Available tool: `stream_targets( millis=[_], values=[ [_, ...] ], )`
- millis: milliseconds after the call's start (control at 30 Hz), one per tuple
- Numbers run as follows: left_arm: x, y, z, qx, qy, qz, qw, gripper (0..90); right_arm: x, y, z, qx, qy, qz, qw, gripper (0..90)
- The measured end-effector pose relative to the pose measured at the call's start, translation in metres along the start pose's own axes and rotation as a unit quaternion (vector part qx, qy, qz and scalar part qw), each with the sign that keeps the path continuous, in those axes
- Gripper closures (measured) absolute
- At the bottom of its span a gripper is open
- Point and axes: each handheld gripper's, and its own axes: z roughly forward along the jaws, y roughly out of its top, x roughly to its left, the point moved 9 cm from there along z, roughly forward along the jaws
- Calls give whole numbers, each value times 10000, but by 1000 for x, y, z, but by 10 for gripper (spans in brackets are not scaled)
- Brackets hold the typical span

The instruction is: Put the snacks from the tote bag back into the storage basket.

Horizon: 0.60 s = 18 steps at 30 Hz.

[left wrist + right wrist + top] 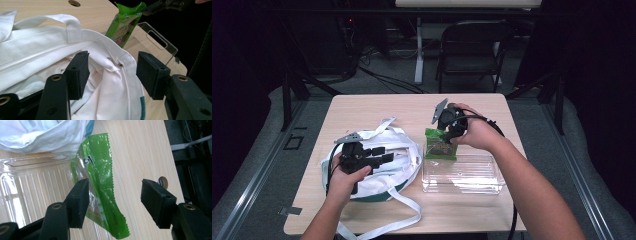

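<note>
While both grippers stand open, holding nothing:
Packet (100, 182): light, crinkly, slippery; between right gripper (113, 195) jaws; pinch top seal.
Bag (50, 57): soft, limp; rim between left gripper (112, 70) jaws.

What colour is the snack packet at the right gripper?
Bright green snack packet, with a clear window; the right gripper view shows it best.

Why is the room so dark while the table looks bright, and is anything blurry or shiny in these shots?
High view: lamp-lit light wooden table, black surroundings, soft overall. Left gripper view: white fabric tote bag sharp; near jaws soft. Right gripper view: glare streaks on the clear plastic bin and green crinkled snack packet.
</note>
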Motion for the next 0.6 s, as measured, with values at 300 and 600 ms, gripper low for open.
stream_targets(
  millis=[300, 600],
  values=[
    [4, 1, -4, -53, 51, -43, 10000, 435, 6, -2, -13, -46, -27, 44, 10000, 395],
    [6, 3, -7, -107, 76, -84, 9999, 435, 12, -5, -33, -151, -98, 654, 9977, 413]
  ],
)
